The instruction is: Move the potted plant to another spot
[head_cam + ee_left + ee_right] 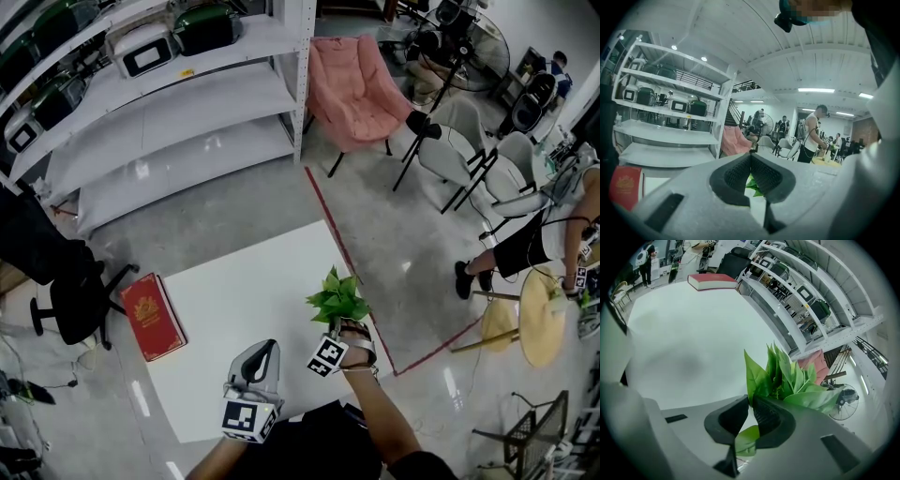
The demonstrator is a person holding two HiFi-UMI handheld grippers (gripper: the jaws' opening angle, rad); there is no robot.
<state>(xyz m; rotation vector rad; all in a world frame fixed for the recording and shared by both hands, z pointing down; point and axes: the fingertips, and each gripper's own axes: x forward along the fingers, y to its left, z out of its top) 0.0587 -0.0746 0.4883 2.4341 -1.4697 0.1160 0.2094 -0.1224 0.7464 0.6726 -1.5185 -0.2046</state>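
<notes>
The potted plant (339,298) shows as a tuft of green leaves over the right part of the white table (244,281). My right gripper (351,330) is just below the leaves and shut on the plant. In the right gripper view the leaves (787,376) rise from between its closed jaws (751,399); the pot is hidden. My left gripper (269,345) hovers near the table's front edge, left of the plant. Its jaws (751,155) are shut with nothing between them, and a few leaves (753,183) show beyond them.
A red book (152,316) lies at the table's left edge. White shelving (169,103) with appliances stands at the back, with a pink chair (356,84) beside it. A black office chair (75,300) is at the left. A person stands by a round yellow table (542,314) at the right.
</notes>
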